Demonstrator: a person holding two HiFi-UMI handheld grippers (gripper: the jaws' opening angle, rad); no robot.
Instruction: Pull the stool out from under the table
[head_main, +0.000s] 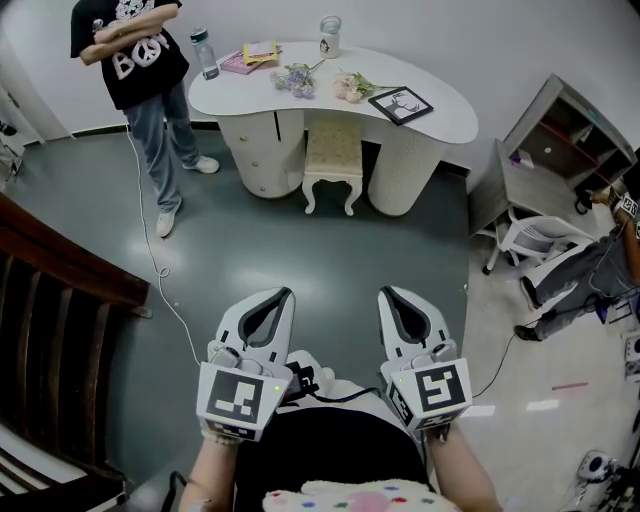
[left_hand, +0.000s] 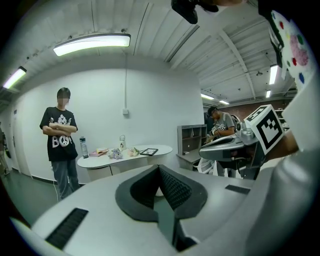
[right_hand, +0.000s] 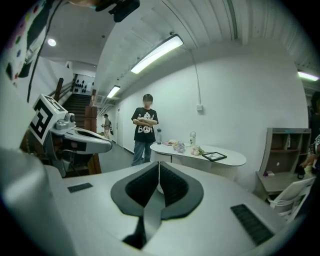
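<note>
A cream stool (head_main: 332, 165) with a padded seat and curved white legs stands tucked halfway under the white curved table (head_main: 440, 125) at the far side of the room. Both grippers are held close to my body, well short of the stool. My left gripper (head_main: 283, 294) is shut with nothing in it, and so is my right gripper (head_main: 385, 293). In the left gripper view the shut jaws meet at the left gripper (left_hand: 159, 167) tip, with the table (left_hand: 160, 150) far ahead. The right gripper (right_hand: 158, 164) view shows the same table (right_hand: 232, 160) beyond its shut jaws.
A person (head_main: 140, 60) in a black T-shirt stands with folded arms left of the table. A bottle (head_main: 204, 52), books, flowers, a jar and a picture frame (head_main: 401, 104) lie on the table. A grey shelf (head_main: 570, 140) and white chair (head_main: 540, 240) stand right. Dark wooden rails (head_main: 60, 300) are left.
</note>
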